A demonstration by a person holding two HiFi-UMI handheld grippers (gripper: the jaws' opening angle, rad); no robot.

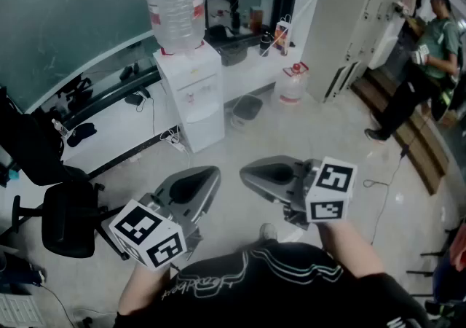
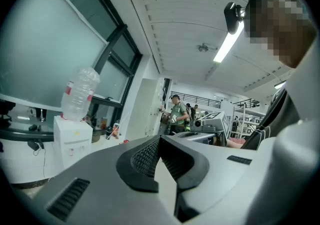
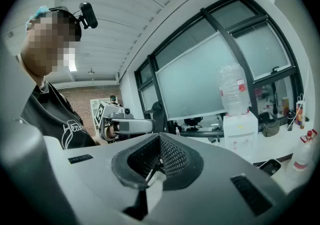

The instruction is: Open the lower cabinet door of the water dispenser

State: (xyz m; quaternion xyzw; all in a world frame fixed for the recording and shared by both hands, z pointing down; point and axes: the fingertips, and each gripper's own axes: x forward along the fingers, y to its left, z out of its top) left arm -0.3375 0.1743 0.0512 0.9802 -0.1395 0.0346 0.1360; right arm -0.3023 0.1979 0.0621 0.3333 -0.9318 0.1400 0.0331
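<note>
Distantly, water dispenser [image 1: 196, 93], red bottle label [image 1: 175, 13] unreadable

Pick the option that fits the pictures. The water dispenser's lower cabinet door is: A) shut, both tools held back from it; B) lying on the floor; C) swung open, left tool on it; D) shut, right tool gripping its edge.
A: the lower cabinet door sits flush in the water dispenser, while the left tool and right tool, both shut and empty, hang near the person's body, well short of it.
</note>
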